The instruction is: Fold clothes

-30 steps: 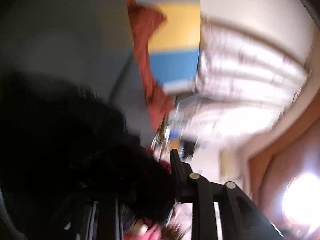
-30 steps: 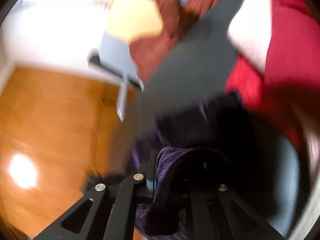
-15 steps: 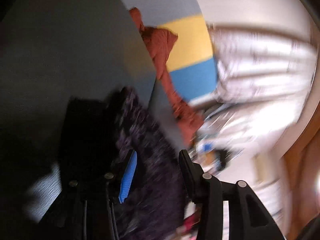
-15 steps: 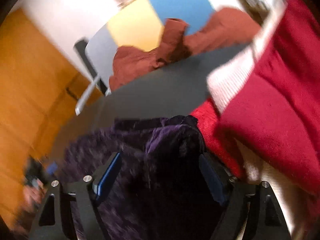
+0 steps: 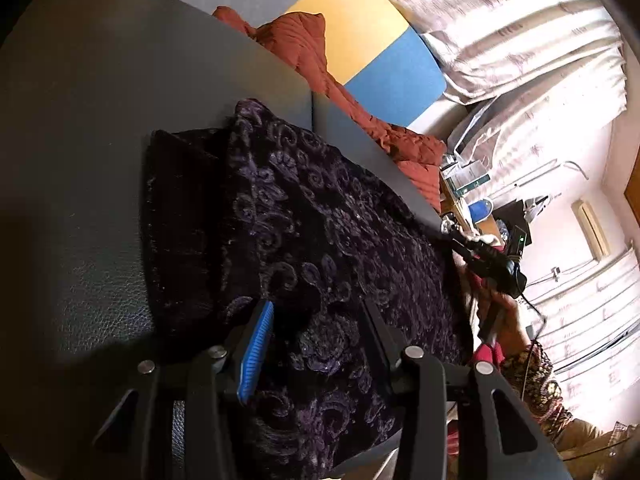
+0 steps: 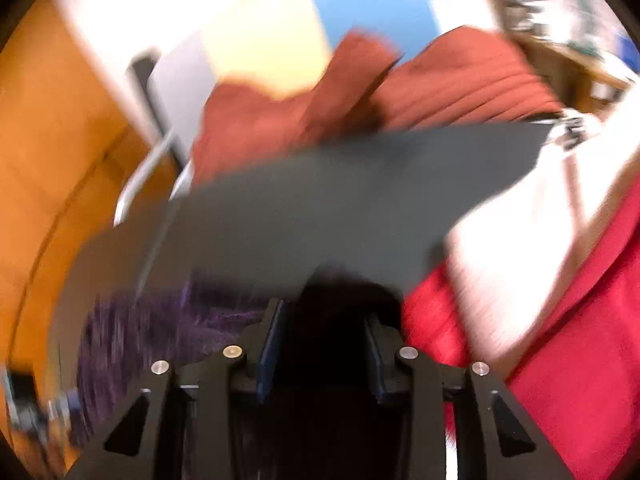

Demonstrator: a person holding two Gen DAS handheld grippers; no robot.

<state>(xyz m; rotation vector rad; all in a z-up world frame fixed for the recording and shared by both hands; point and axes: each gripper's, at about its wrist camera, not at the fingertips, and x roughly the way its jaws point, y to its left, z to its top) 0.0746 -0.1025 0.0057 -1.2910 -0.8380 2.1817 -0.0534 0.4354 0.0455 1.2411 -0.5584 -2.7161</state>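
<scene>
So the dark purple patterned garment [image 5: 328,216] is lying on the dark grey table [image 5: 100,120], folded over itself with a plainer black layer sticking out on one side. The left gripper [image 5: 320,320] sits right over the near end of it, jaws parted, blue pad visible on one finger, and the cloth runs between the fingers, but I can't see the pads actually pinching it. The right wrist view is pretty smeared. The right gripper [image 6: 326,320] has its jaws closing at this moment with dark fabric between them; whether the pads press on it I honestly can't tell. The purple cloth [image 6: 160,320] shows as a blur just left of that gripper on the table [image 6: 320,200]. At the far edge of the table a rust-red garment [image 5: 304,44] is draped, also seen in the right view [image 6: 360,100]. A bright red and white garment [image 6: 560,300] sits right beside the right gripper.
</scene>
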